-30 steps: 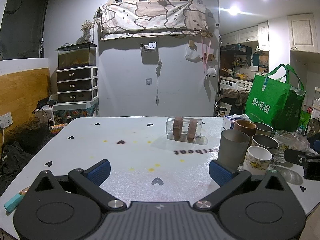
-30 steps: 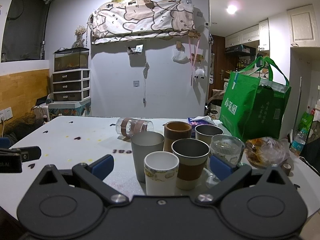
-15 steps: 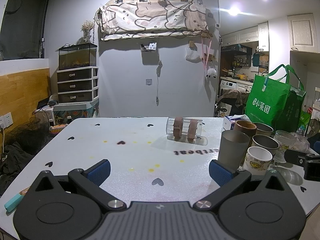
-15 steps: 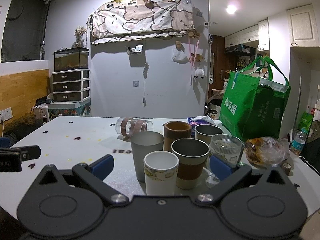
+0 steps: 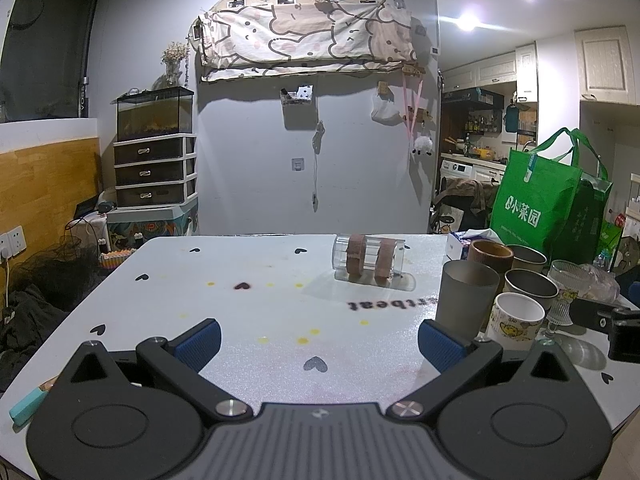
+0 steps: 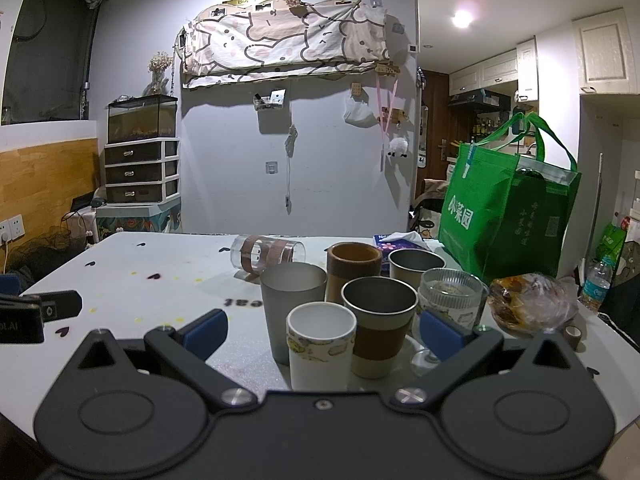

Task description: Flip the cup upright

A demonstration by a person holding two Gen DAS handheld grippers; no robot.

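Both grippers are wide open and hold nothing: the left gripper [image 5: 320,340] sits low over the near part of the white table [image 5: 248,312], and the right gripper [image 6: 324,334] sits low at the near edge with a bunch of cups just in front of it. Its blue pads [image 6: 206,330] stand far apart, on either side of the nearest cups. The clear cup [image 5: 368,258] with two brown bands is lying on its side on the table, far from both grippers, toward the back edge. In the right wrist view the clear cup [image 6: 267,255] lies behind the bunch of cups, with its open end pointing right. Near it, on its right, stand the other cups, all upright: a gray cup [image 6: 292,300], a white paper cup [image 6: 321,350] closest to the right gripper, a cup with a brown sleeve [image 6: 378,326], a brown cup [image 6: 354,268], a metal cup [image 6: 416,266] and a ribbed glass [image 6: 450,298]. Behind them lies a blue tissue pack [image 6: 394,242]. A big green bag [image 6: 508,208] stands on the right side of the table, and a crinkly plastic bag [image 6: 534,300] with something brown inside lies in front of it. Little black hearts and yellow dots are printed on the table. A teal pen [image 5: 28,404] lies at the near left corner in the left wrist view.
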